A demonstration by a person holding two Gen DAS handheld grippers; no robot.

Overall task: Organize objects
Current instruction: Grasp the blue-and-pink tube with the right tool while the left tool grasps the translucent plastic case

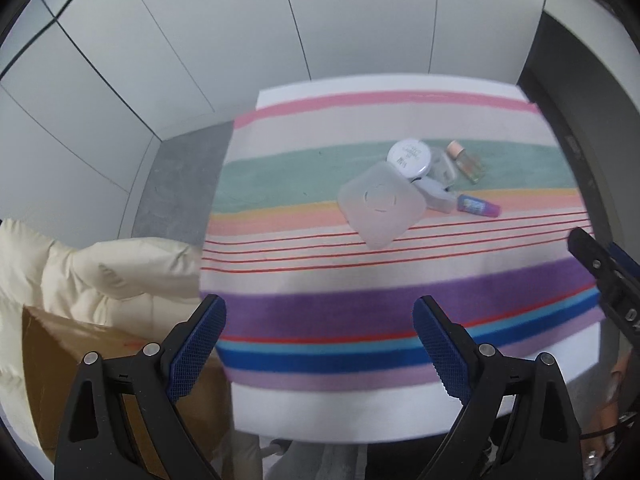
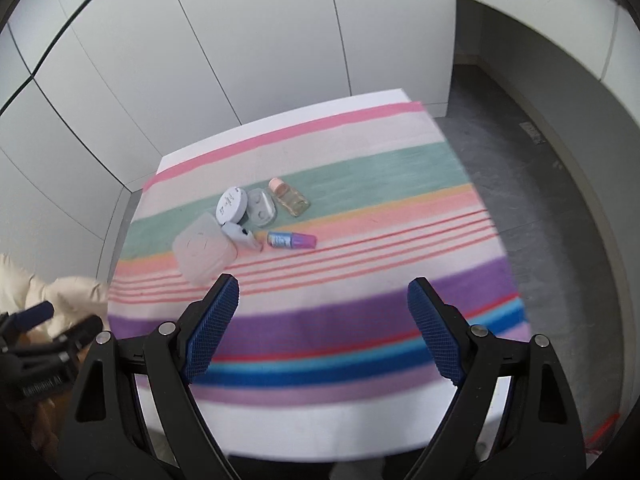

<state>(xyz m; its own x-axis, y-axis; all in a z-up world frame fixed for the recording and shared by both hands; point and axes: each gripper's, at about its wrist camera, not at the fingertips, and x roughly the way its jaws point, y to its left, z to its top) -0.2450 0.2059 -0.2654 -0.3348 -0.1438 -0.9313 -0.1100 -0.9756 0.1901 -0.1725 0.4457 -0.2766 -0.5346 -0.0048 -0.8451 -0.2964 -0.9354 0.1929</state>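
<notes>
**A:** Item one?

**B:** The cluster of small objects, centre of my right wrist view on the striped cloth (image 2: pixel 360 152) over the counter. A frosted square box (image 2: pixel 202 254) at lower left of the group; a round white tin (image 2: pixel 231 203) above it; a clear two-well case (image 2: pixel 262 207); a peach-capped bottle (image 2: pixel 291 198); a white dispenser (image 2: pixel 240 235); a blue-and-purple tube (image 2: pixel 292 240), long axis running left to right.

**A:** Which tool is nearer?

**B:** I judge them about level. The group lies ahead and slightly left of my right tool (image 2: pixel 323 320), ahead and right of my left tool (image 1: pixel 320 344). Both stand wide, nothing between the pads.

**A:** Unclear?

**B:** Labels are blurred. The tin overlaps the case in my left view, and the dispenser's shape is uncertain.
</notes>
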